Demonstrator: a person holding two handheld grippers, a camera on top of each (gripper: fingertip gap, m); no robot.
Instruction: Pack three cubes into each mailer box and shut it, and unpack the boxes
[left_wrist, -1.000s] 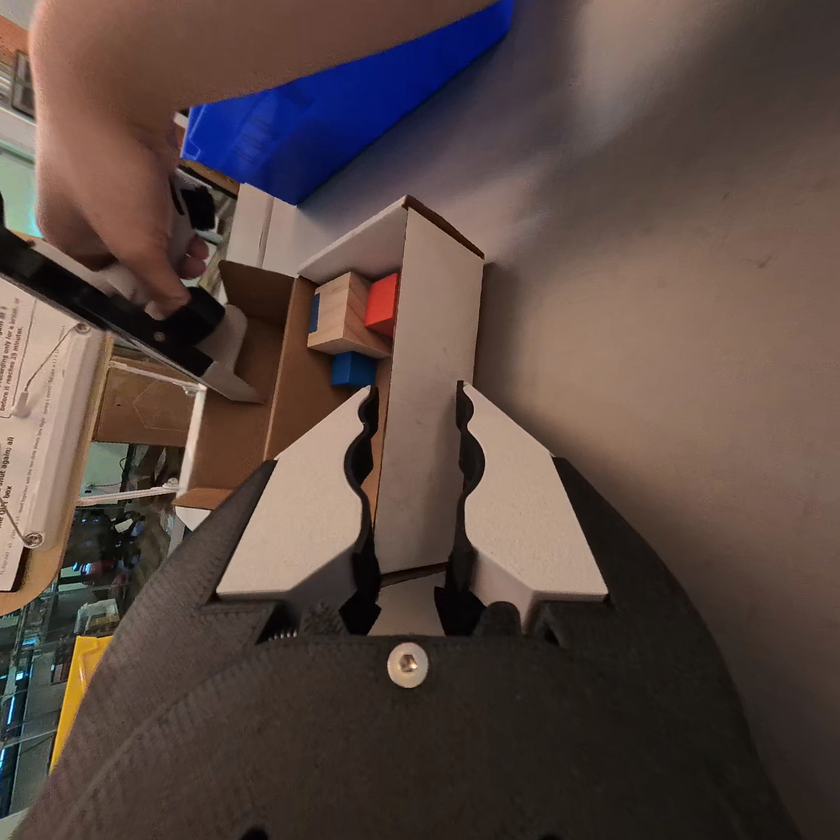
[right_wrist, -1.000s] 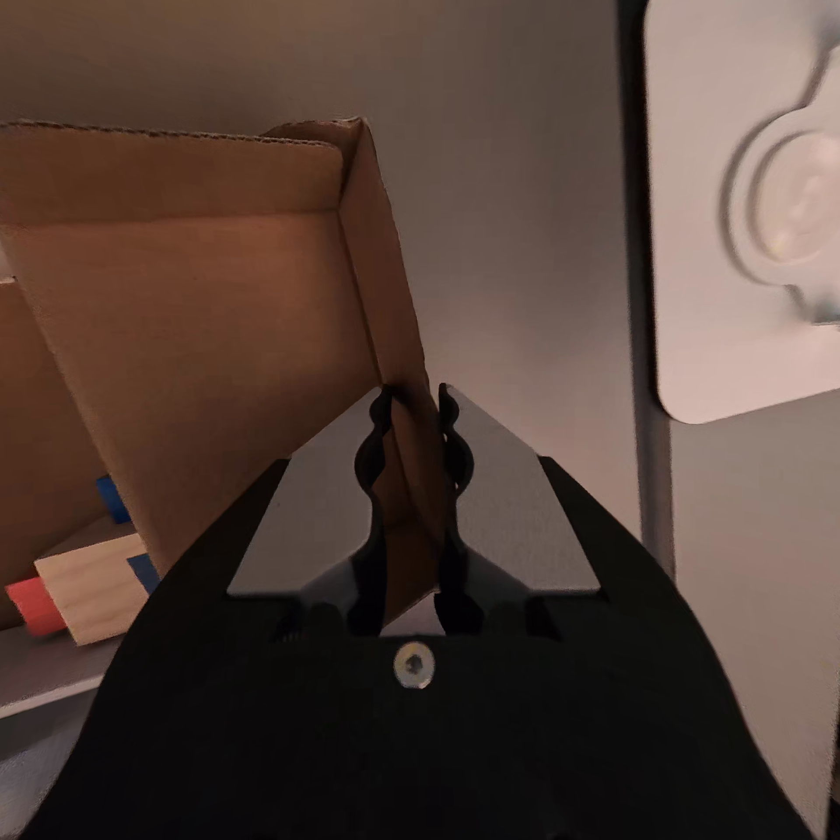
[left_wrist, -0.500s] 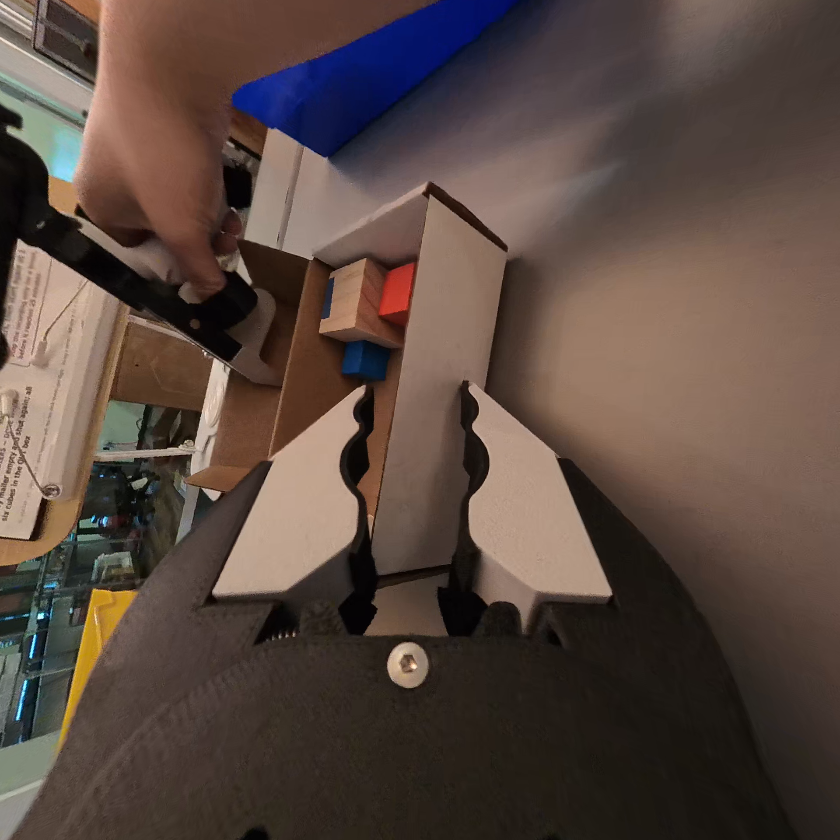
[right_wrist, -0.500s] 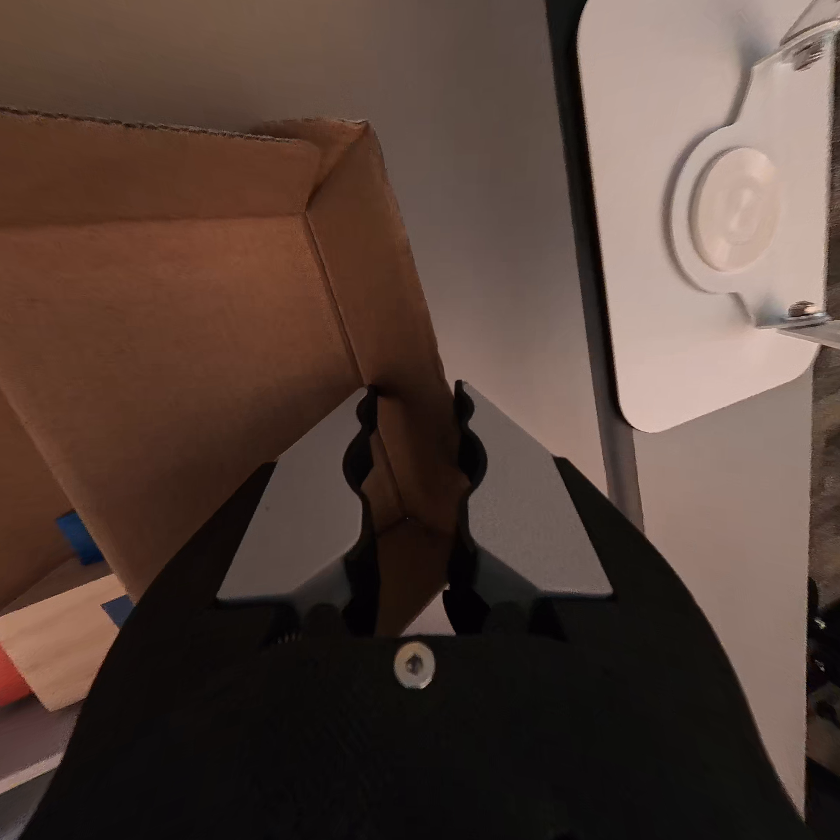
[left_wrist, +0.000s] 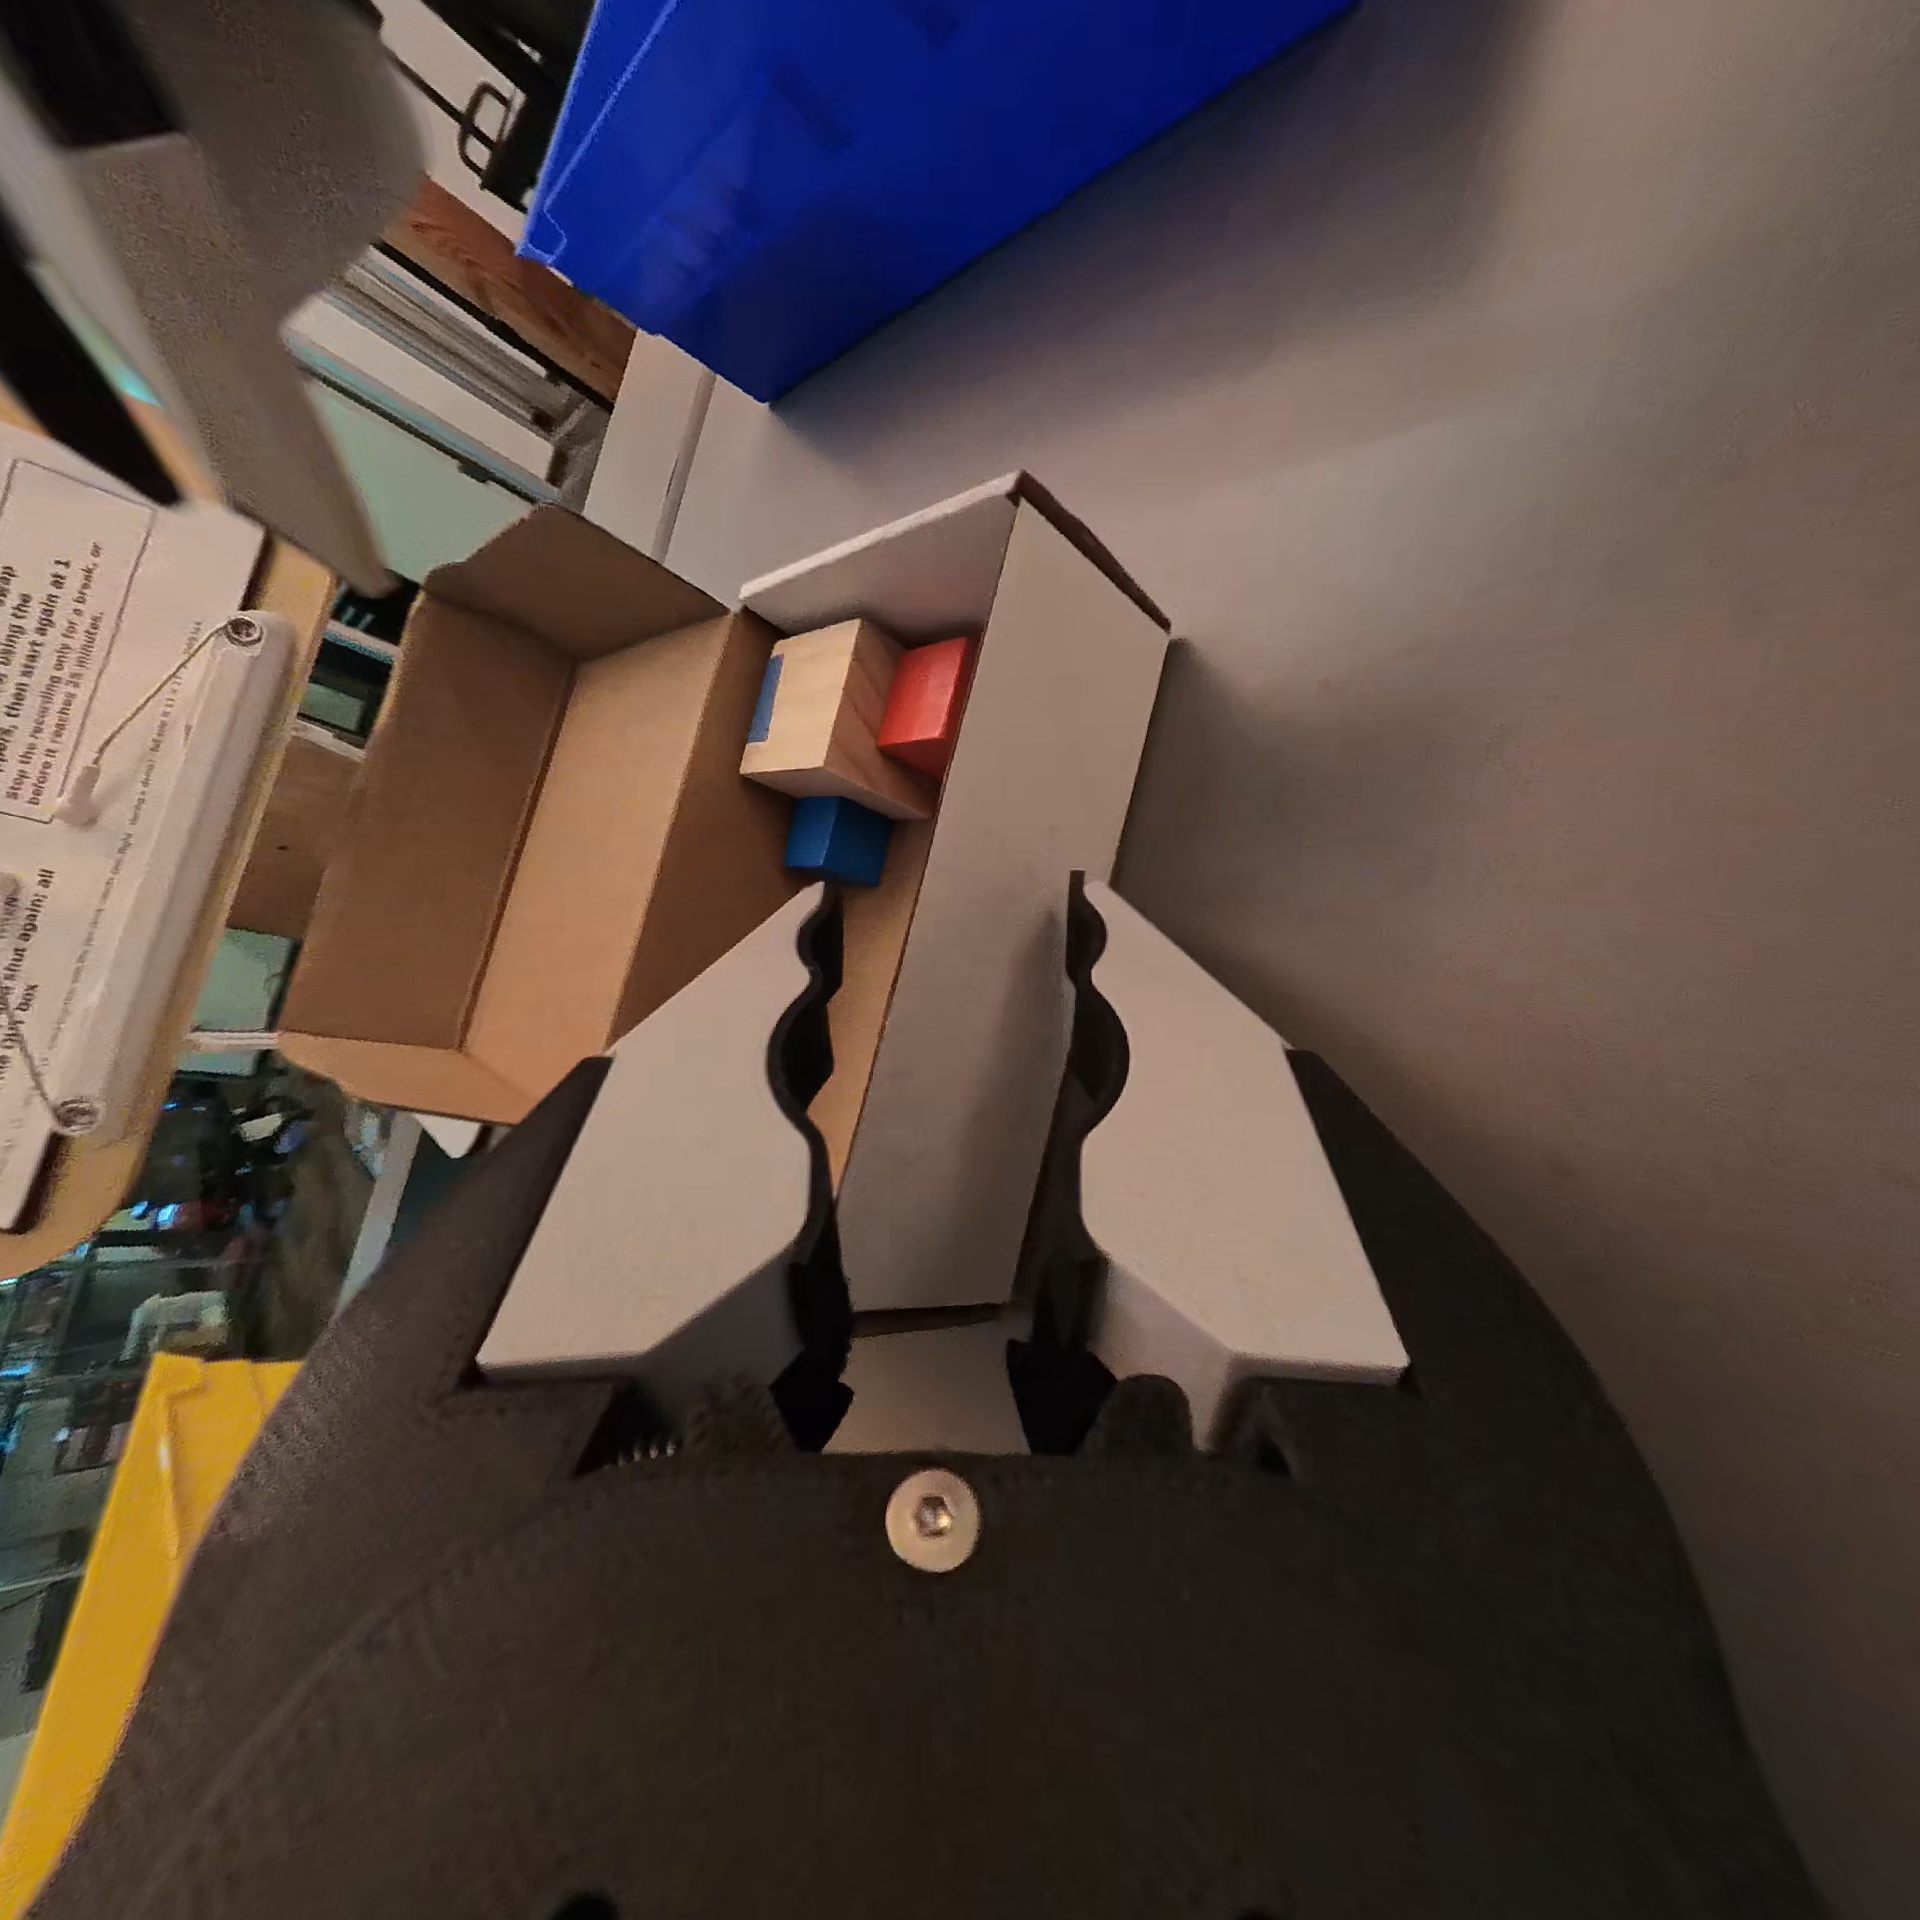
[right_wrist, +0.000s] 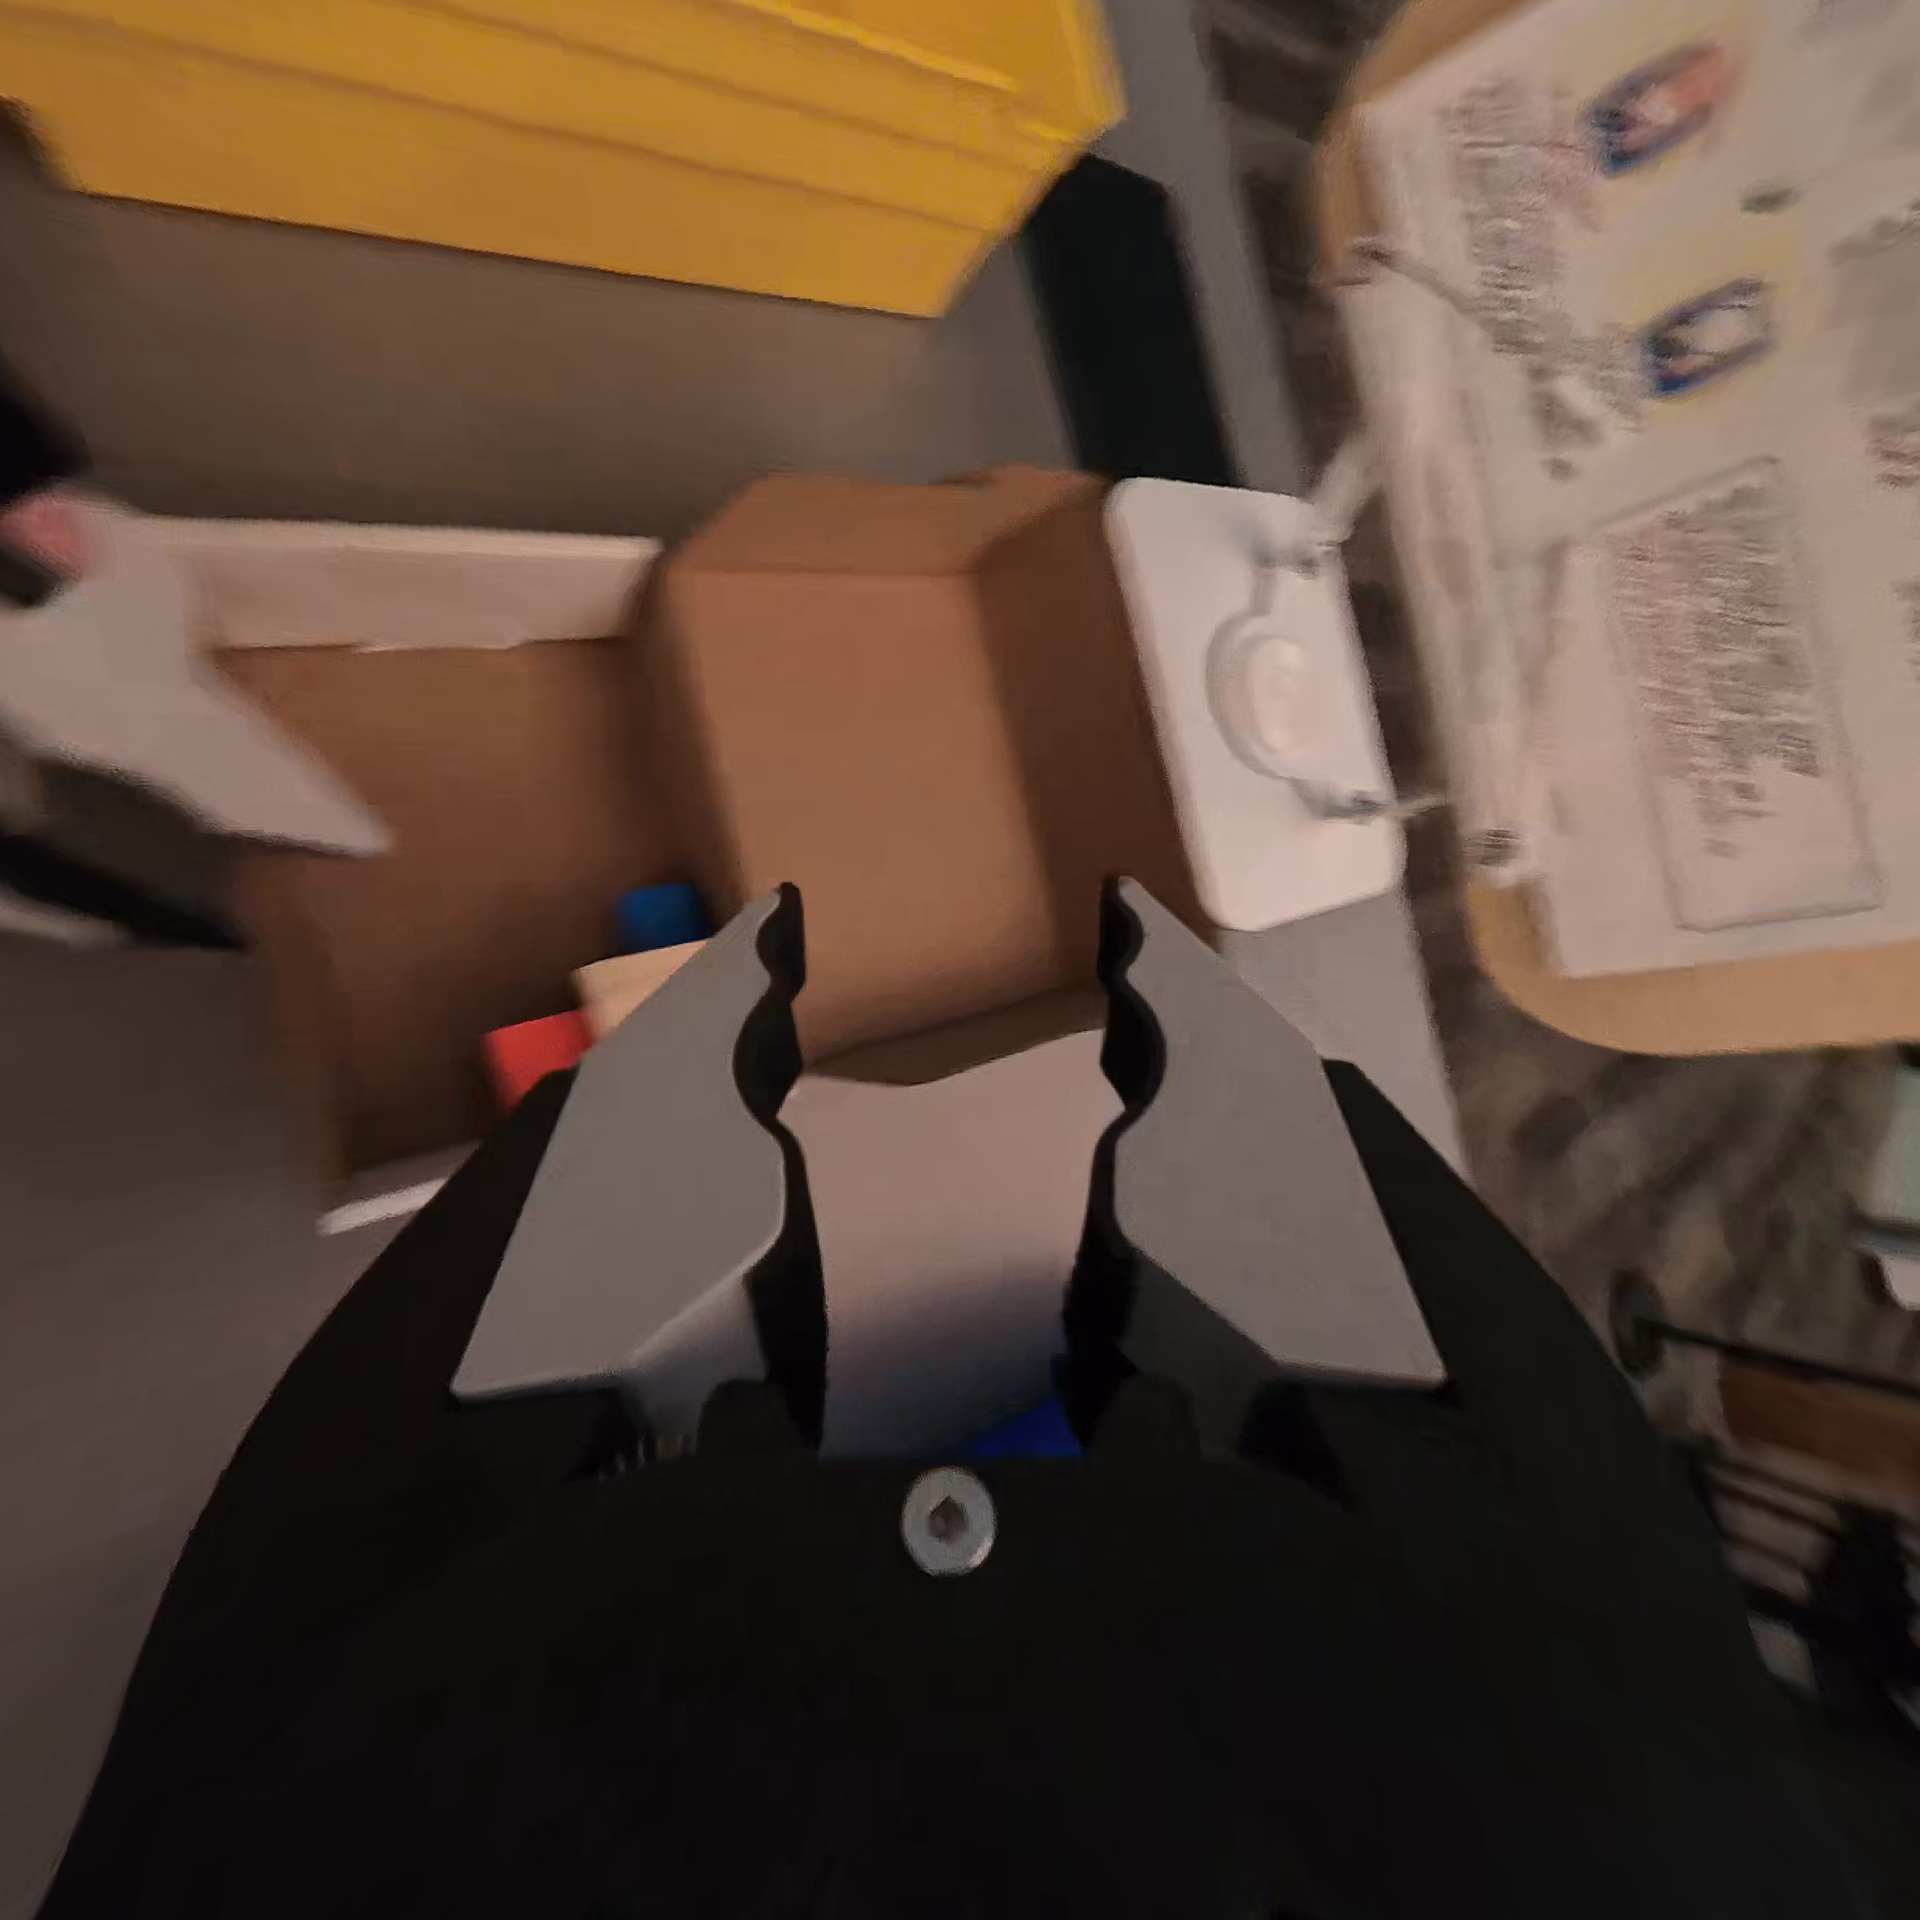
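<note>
While the left gripper (left_wrist: 951, 914) has its jaws clamped on the white front wall of the mailer box (left_wrist: 1023, 935), the right gripper (right_wrist: 951, 914) hangs above with its jaws spread and nothing between them. Just beyond the left jaws, inside the box, lie a wooden cube (left_wrist: 826, 717), a red cube (left_wrist: 928, 704) and a blue cube (left_wrist: 836, 840), touching one another. The brown lid (left_wrist: 488, 831) stands open to the left of those jaws. A blue bin (left_wrist: 883, 177) sits farther ahead on the grey bench (left_wrist: 1507, 727). The right view is blurred; a yellow bin (right_wrist: 582, 135) lies beyond its jaws.
</note>
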